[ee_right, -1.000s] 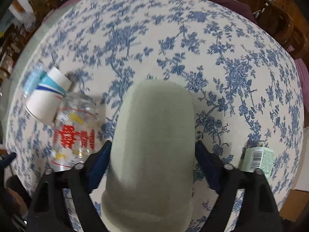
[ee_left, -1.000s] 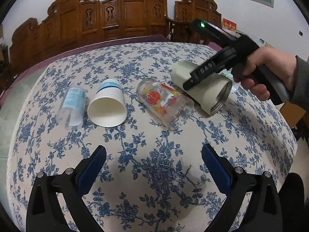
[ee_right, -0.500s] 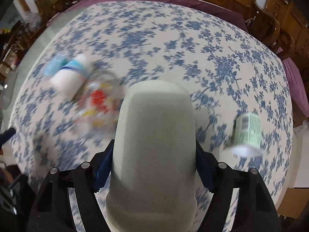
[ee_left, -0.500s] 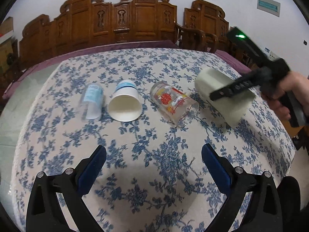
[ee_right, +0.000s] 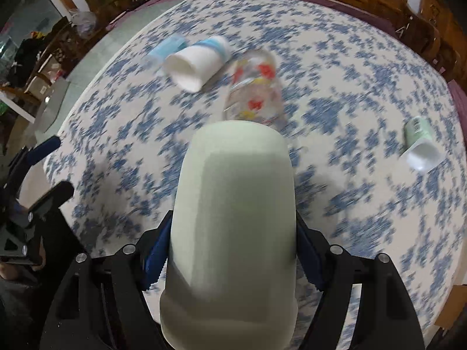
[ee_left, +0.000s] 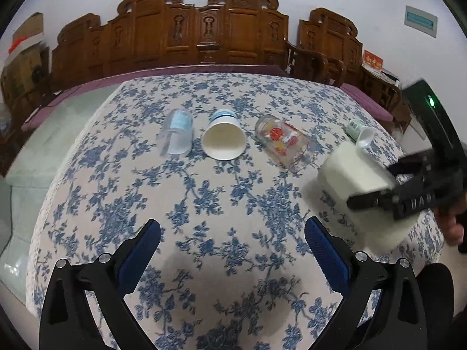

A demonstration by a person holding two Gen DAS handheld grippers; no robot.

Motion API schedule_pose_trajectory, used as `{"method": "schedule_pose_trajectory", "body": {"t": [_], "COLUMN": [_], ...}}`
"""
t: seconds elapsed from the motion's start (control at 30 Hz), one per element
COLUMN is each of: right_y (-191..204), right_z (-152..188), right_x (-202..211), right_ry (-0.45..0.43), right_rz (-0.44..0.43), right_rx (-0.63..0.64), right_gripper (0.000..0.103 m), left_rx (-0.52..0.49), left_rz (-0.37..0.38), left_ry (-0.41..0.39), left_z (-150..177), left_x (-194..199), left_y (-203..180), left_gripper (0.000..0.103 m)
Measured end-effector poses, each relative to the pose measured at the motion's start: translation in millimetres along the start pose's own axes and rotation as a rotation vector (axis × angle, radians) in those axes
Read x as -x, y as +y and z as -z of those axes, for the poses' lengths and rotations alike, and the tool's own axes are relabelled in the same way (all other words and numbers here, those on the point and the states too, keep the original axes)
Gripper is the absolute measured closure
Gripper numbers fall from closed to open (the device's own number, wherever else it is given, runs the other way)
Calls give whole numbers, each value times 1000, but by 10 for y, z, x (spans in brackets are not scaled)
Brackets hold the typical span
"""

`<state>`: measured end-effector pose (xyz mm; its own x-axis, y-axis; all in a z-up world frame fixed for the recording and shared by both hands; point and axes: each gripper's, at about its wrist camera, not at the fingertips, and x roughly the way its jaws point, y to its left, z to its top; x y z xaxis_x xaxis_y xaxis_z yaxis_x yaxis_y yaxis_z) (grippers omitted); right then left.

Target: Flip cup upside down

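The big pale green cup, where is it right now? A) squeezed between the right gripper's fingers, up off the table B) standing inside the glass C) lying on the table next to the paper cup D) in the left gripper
A: the pale green cup sits clamped in the right gripper, lifted above the flowered tablecloth, while the left gripper hangs open and empty.

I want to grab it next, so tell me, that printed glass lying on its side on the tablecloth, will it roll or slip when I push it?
The printed glass lies on its side, so a sideways nudge would probably roll it, likely in a curve since it looks tapered. Its smooth clear wall looks slippery and breakable, so squeeze gently. The cloth-covered table may slow it somewhat.
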<state>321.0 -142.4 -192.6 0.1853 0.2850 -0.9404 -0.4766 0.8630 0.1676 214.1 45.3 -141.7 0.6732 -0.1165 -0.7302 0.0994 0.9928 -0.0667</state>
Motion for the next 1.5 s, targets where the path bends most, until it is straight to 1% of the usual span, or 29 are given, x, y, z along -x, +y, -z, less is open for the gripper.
{"method": "schedule_pose_trajectory", "body": {"t": [0.17, 0.27, 0.37, 0.57, 0.67, 0.77, 0.83, 0.93, 1.0, 1.03, 1.1, 1.2, 1.4, 1.5], "right_y": [268, 350, 385, 386, 385, 384, 344, 286, 232, 205, 130, 60, -63, -129], "right_z": [97, 109, 115, 109, 161, 270, 427, 640, 825, 924, 1113, 1292, 1521, 1586], "right_x": [-169, -262, -346, -347, -118, 187, 462, 740, 894, 959, 1068, 1195, 1354, 1385], "right_ry": [22, 39, 51, 24, -65, -163, -256, -348, -398, -420, -458, -492, -550, -568], "right_rz": [-21, -20, -8, -6, -10, 12, 33, 68, 100, 119, 151, 165, 182, 182], "right_rx": [12, 14, 16, 5, 10, 12, 0, -9, -16, -17, -25, -46, -70, -83], "right_gripper": [25, 25, 24, 24, 24, 24, 17, 12, 7, 3, 3, 3, 3, 3], "left_rx": [29, 37, 39, 34, 35, 32, 24, 4, -5, -11, -28, -50, -62, -39], "left_rz": [-11, -13, -13, -16, -17, -16, -13, -15, -8, -7, -8, 0, 20, 24], "left_ry": [-5, -2, -1, 3, 4, 11, 18, 18, 21, 24, 33, 49, 108, 159], "left_z": [11, 17, 21, 20, 18, 22, 20, 3, 4, 8, 9, -13, -101, -154], "left_x": [20, 9, 0, -19, -17, 0, 19, 88, 129, 138, 152, 160, 56, -72], "left_y": [129, 166, 175, 168, 152, 99, 39, -92, -181, -222, -325, -489, -763, -832], "left_gripper": [8, 8, 8, 8, 8, 8, 8, 8, 8, 8, 8, 8, 8, 13]}}
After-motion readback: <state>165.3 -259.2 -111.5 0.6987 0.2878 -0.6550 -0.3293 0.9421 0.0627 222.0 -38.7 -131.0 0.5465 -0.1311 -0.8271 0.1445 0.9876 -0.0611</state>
